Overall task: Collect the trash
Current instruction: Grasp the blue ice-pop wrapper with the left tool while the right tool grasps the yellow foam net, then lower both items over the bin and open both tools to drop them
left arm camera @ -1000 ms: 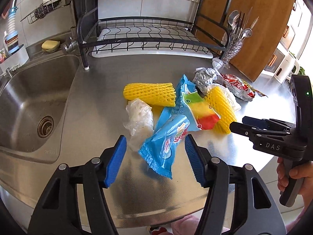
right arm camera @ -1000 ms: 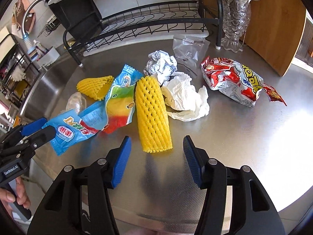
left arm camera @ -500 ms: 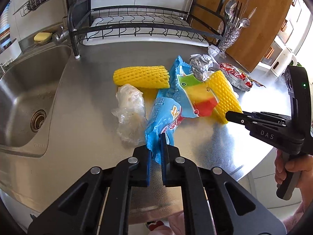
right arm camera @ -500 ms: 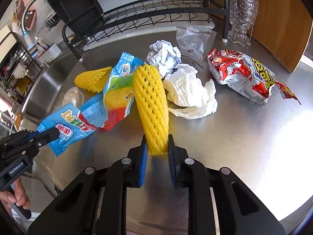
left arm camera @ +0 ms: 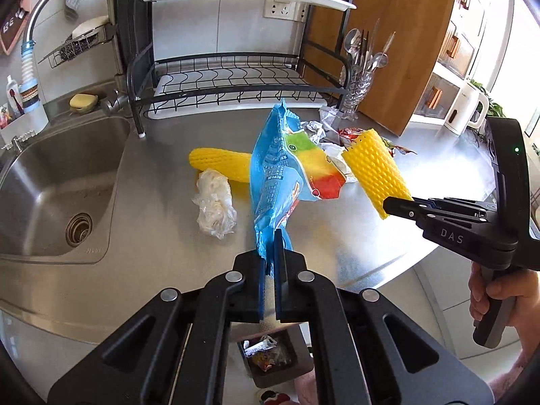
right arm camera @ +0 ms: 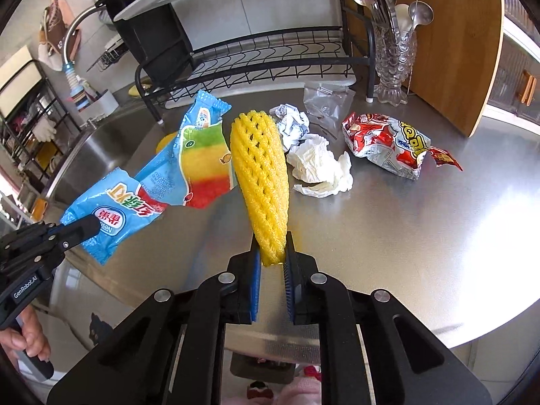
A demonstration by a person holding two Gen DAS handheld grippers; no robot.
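My left gripper (left arm camera: 269, 253) is shut on a blue ice-pop wrapper (left arm camera: 273, 182) and holds it lifted above the steel counter (left arm camera: 162, 222); a second, rainbow wrapper (left arm camera: 314, 165) hangs with it. My right gripper (right arm camera: 272, 263) is shut on a yellow foam fruit net (right arm camera: 265, 182), also lifted; it shows in the left wrist view (left arm camera: 378, 172). On the counter lie another yellow net (left arm camera: 219, 163), a clear plastic wad (left arm camera: 214, 204), white tissue (right arm camera: 319, 165), crumpled foil (right arm camera: 292, 125) and a red snack bag (right arm camera: 388, 145).
A sink (left arm camera: 50, 182) is at the left, a black dish rack (left arm camera: 229, 77) at the back, a glass cutlery holder (right arm camera: 393, 57) at the back right. A dark bin (left arm camera: 273, 357) with trash stands on the floor below the counter's front edge. A clear bag (right arm camera: 325, 101) lies near the rack.
Both grippers, shut on their items half a second ago, have lifted them off the counter and pulled back toward the front edge. The rainbow wrapper rose with the blue one.
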